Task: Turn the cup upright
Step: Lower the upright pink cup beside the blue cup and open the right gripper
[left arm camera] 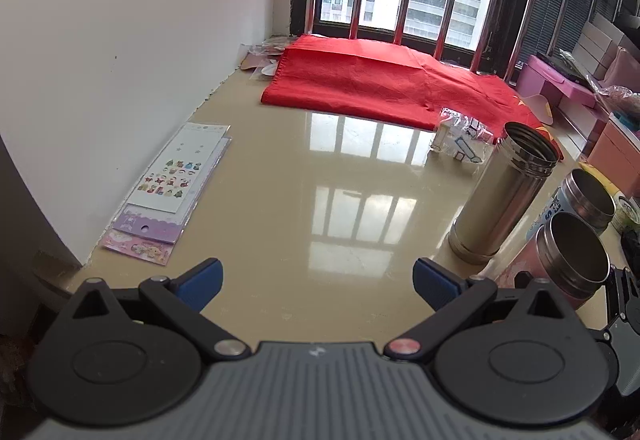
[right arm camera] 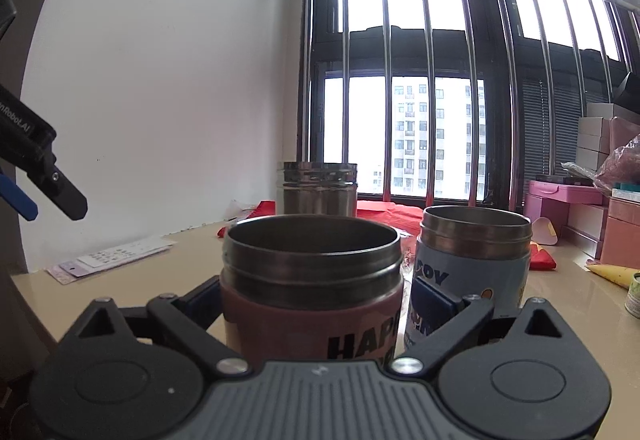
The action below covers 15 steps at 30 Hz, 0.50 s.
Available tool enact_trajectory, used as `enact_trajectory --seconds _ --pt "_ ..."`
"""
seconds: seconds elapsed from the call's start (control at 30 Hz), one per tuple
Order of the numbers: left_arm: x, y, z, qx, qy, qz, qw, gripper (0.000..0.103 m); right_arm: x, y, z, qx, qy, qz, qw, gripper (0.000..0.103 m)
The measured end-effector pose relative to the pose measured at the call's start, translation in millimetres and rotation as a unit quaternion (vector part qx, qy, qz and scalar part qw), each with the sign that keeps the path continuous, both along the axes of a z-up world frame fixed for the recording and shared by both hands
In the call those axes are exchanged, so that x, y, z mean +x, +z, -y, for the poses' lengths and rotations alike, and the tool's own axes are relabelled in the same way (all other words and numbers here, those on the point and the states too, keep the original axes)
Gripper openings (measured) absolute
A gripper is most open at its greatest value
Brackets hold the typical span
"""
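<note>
Pink cup (right arm camera: 312, 292) standing mouth-up between right gripper (right arm camera: 316, 304) fingers, axis vertical, jaws appearing clamped on its sleeve. Blue cup (right arm camera: 472, 272) sitting at 2 o'clock. Left gripper (left arm camera: 318, 284) hovering spread wide, empty, pink cup at its 3 o'clock; right nearer.

A: Identify the cup.
B: Pink cup (right arm camera: 312, 300), steel rim, black lettering on the sleeve.
A: Pose?
B: Upright, mouth open upward.
A: Location?
B: Just left of the blue cup (right arm camera: 474, 264), on the table (right arm camera: 192, 244).
</note>
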<state>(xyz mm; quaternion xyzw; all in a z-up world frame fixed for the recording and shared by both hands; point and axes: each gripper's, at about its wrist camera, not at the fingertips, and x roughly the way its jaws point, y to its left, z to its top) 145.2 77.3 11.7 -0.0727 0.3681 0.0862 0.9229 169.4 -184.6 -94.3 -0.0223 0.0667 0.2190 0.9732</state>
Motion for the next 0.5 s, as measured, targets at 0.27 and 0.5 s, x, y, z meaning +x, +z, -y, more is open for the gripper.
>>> enact_trajectory --seconds 0.27,0.5 --pt "-26 -1 19 -0.001 -0.022 0.049 0.9986 0.103 -31 35 13 0.003 -0.002 -0.025 1.000 0.103" --pt "-82 2 44 0.013 -0.046 0.133 0.9899 0.103 -89 65 32 -0.005 -0.029 -0.050 0.998 0.103"
